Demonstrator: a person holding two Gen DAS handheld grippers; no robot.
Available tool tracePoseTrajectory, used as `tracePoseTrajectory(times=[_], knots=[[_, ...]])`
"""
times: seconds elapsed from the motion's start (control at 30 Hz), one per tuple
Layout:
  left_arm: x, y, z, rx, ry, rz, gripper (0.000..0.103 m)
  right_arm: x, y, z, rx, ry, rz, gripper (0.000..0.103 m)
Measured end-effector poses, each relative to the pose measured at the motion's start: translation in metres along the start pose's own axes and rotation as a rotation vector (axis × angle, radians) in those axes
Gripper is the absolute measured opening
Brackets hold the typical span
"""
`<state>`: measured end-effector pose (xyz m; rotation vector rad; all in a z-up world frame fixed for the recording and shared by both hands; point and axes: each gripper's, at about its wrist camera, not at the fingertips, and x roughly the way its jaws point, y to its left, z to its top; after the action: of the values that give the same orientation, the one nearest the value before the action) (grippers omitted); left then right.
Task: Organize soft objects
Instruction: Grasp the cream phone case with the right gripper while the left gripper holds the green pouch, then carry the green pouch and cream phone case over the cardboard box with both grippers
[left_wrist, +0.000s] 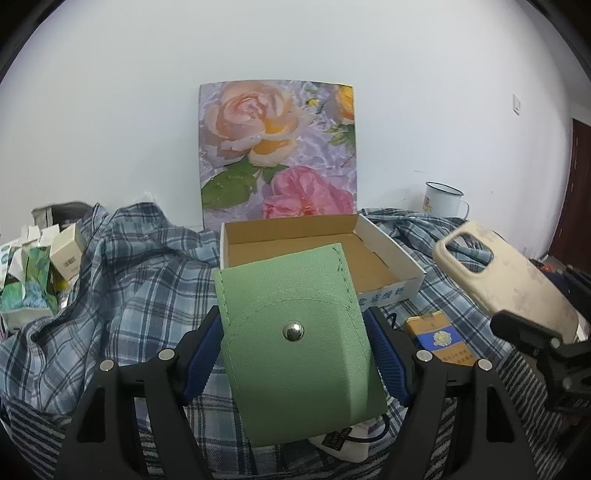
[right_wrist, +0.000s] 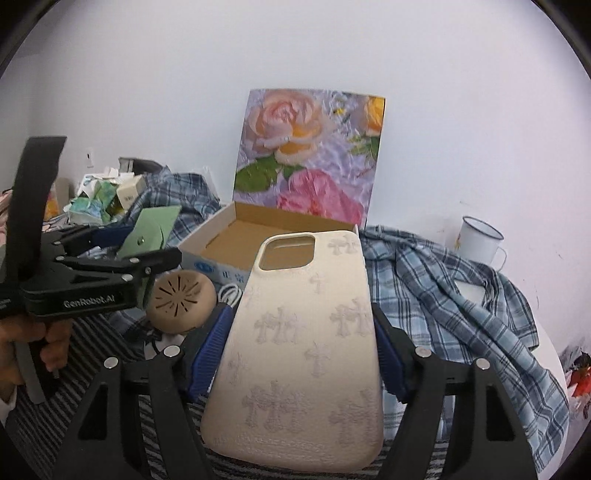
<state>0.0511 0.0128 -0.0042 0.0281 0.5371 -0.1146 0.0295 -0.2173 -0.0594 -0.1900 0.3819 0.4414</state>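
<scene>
Cardboard box (left_wrist: 388, 275) open, nothing inside; left tool (left_wrist: 295, 334) grips green pouch (left_wrist: 295, 332); right tool (right_wrist: 301, 339) grips phone case (right_wrist: 306, 332).

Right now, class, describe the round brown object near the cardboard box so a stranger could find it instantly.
Start at the flowered lid standing against the white wall, then drop to the open cardboard box below it. Just in front of the box's near-left corner, on the striped cloth, lies the brown puck. It alone is round, with slits fanning out from its centre.
</scene>
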Motion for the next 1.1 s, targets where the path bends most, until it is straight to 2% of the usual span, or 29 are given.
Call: tracePoseTrajectory(times=[0.43,0.57,0.77,0.93,1.1], knots=[[-0.005,-0.006,-0.001,0.014,-0.013,0.019,0.077,-0.014,0.000,0.015,-0.018,-0.107,0.065,0.071],[-0.012,-0.005,0.007,-0.007,-0.015,-0.017,0.077,-0.020,0.003,0.026,-0.035,-0.142,0.085,0.071],[-0.034,-0.013,0.026,0.000,-0.072,-0.025,0.077,-0.030,0.007,0.042,-0.056,-0.204,0.107,0.071],[-0.053,-0.017,0.046,0.020,-0.136,-0.001,0.077,-0.038,0.007,0.058,-0.061,-0.256,0.119,0.071],[-0.064,-0.013,0.065,-0.005,-0.166,-0.005,0.077,-0.043,0.006,0.079,-0.069,-0.302,0.128,0.071]])
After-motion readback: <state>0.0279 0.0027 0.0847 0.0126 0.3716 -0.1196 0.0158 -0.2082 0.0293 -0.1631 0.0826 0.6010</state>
